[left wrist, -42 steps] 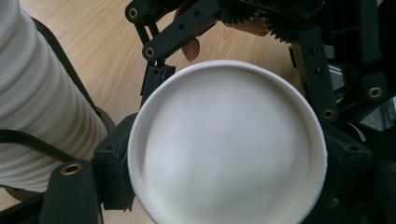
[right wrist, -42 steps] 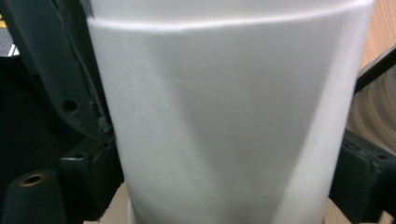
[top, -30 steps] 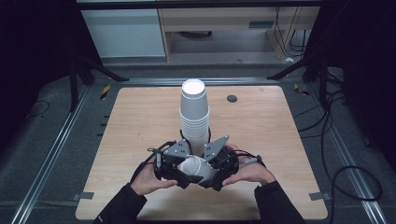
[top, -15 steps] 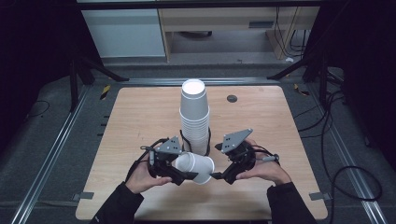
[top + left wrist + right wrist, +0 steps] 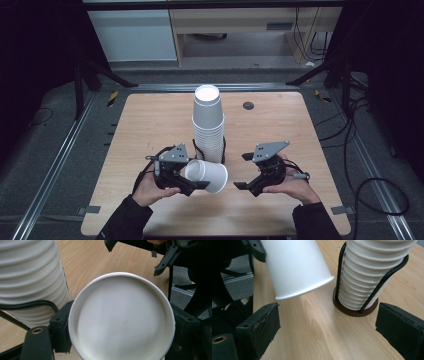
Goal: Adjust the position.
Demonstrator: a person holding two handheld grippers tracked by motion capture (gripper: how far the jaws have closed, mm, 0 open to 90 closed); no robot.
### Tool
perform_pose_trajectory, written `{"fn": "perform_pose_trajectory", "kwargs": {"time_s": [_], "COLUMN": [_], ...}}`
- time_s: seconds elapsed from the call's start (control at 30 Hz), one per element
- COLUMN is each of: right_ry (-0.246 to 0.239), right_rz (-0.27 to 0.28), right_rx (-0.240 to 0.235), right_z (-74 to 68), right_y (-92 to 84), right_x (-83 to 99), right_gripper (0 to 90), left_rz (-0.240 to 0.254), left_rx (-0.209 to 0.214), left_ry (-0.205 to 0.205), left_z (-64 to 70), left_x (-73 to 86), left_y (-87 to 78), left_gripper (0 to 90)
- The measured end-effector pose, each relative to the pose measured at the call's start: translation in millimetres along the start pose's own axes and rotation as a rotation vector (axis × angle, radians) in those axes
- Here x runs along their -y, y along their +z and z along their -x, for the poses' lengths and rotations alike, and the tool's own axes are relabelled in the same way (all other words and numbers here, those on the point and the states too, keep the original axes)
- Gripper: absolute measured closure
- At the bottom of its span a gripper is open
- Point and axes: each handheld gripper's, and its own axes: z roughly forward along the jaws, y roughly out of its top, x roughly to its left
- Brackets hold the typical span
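A single white paper cup [image 5: 207, 176] lies on its side above the table, and my left gripper [image 5: 196, 176] is shut on it near its base. In the left gripper view the cup's round bottom [image 5: 121, 317] faces the camera between the jaws of the left gripper [image 5: 122, 336]. My right gripper [image 5: 243, 171] stands open to the cup's right, apart from it. The right gripper view shows the cup [image 5: 294, 265] up ahead of the right gripper [image 5: 327, 332], whose jaws are spread wide with nothing between them. A tall stack of white cups [image 5: 208, 125] stands in a black wire holder [image 5: 354, 311].
The cup stack [image 5: 30, 277] rises just behind the two grippers at the middle of the wooden table [image 5: 150, 125]. A small black disc [image 5: 248, 105] lies at the back right. Metal rails and cables run along both sides of the table.
The right gripper has drawn away to the right of the cup with its jaws open. The left gripper keeps its hold on the cup, which now lies sideways.
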Motion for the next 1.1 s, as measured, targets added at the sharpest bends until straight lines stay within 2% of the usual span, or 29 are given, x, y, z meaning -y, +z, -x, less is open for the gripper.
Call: {"fn": "perform_pose_trajectory", "kwargs": {"time_s": [0.07, 0.27, 0.37, 0.5, 0.73, 0.93, 1.1], "right_ry": [0.004, 0.055, 0.068, 0.100, 0.099, 0.103, 0.094], "right_rz": [0.004, 0.072, 0.071, 0.099, 0.113, 0.145, 0.146], "right_rx": [0.008, -0.013, -0.005, -0.025, -0.046, -0.100, -0.125], "right_z": [-0.3, -0.1, -0.5, 0.7, -2.4, -4.7, -7.2], "right_y": [-2.0, -5.2, -4.7, -3.3, -1.5, -3.5, -2.8], "right_x": [0.6, 6.1, 9.7, 13.0, 12.8, 12.1, 11.0], "right_gripper": [5.6, 5.6, 5.5, 5.4, 4.8, 3.0, 2.1], "left_rz": [0.014, 0.086, 0.101, 0.119, 0.153, 0.185, 0.192], "left_rx": [-0.005, 0.008, 0.007, 0.010, 0.037, 0.061, 0.077], "left_ry": [-0.002, -0.008, -0.011, -0.010, -0.011, -0.014, -0.009], "left_z": [-0.4, -2.2, -2.8, -3.0, -1.1, -0.4, 2.1], "left_x": [0.1, -0.2, 0.1, 0.1, -0.6, -1.3, -2.2], "left_y": [-1.9, -8.2, -9.5, -9.4, -6.1, -4.7, -2.5], "left_gripper": [21.6, 21.6, 21.6, 21.6, 21.6, 21.6, 21.6]}}
